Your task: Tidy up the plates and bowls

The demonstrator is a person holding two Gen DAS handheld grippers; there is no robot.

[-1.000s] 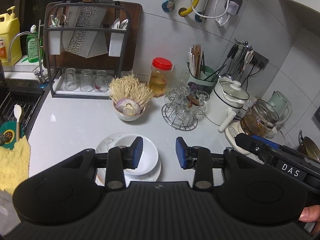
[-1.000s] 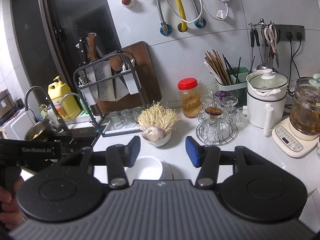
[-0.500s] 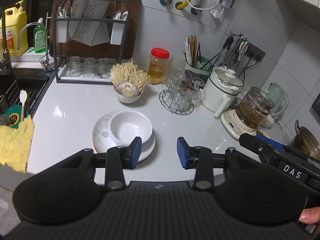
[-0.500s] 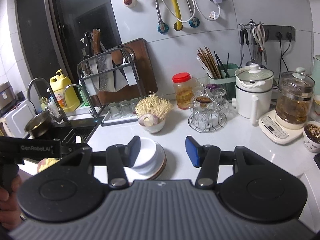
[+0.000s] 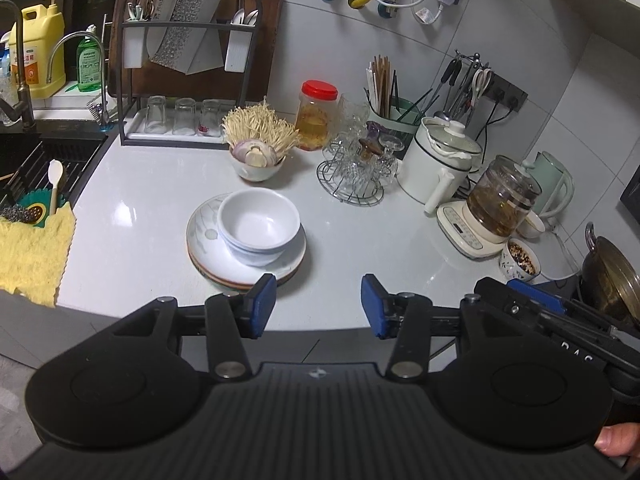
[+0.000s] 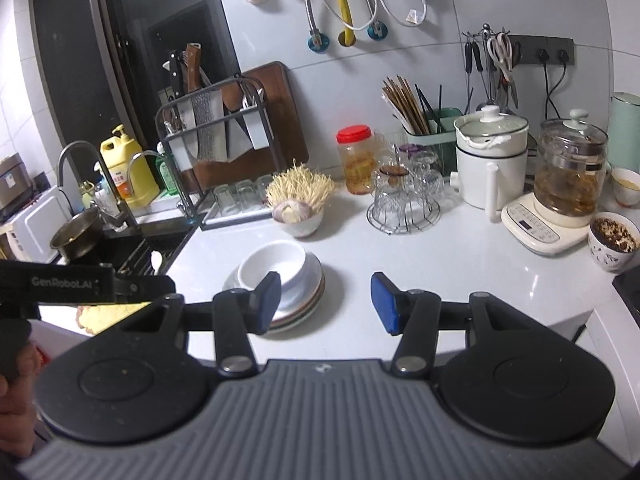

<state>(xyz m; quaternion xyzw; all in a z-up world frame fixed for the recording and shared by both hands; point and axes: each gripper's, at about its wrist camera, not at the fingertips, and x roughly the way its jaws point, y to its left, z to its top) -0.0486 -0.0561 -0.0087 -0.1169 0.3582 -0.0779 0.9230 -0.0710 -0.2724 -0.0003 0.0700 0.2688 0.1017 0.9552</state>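
Two grippers hang above the near edge of the counter, both with fingers spread wide and nothing between the blue pads. The left gripper (image 5: 318, 306) sits just short of the stack of plates (image 5: 246, 264), its left pad (image 5: 262, 302) overlapping the stack's near rim in view, though contact cannot be confirmed. The right gripper (image 6: 324, 302) is likewise empty, the stack lying ahead and to the left of its gap.

Stacked bowls (image 5: 260, 226), white and apparently two nested, rest on the plates slightly right of the stack's centre. Everything here looks like glazed ceramic: stiff, fairly heavy for its size, slick under rubber pads and liable to chip or shatter if dropped or knocked. A bowl would best be taken by pinching its rim wall, one pad inside and one outside; a plate offers only its thin edge, so a firm, level hold matters.

Beyond the stack stand a small bowl of enoki mushrooms (image 5: 258, 152), a wire rack of glasses (image 5: 354, 168) and a white electric pot (image 5: 440, 164), all well apart from the fingers on the white counter (image 5: 140, 208).
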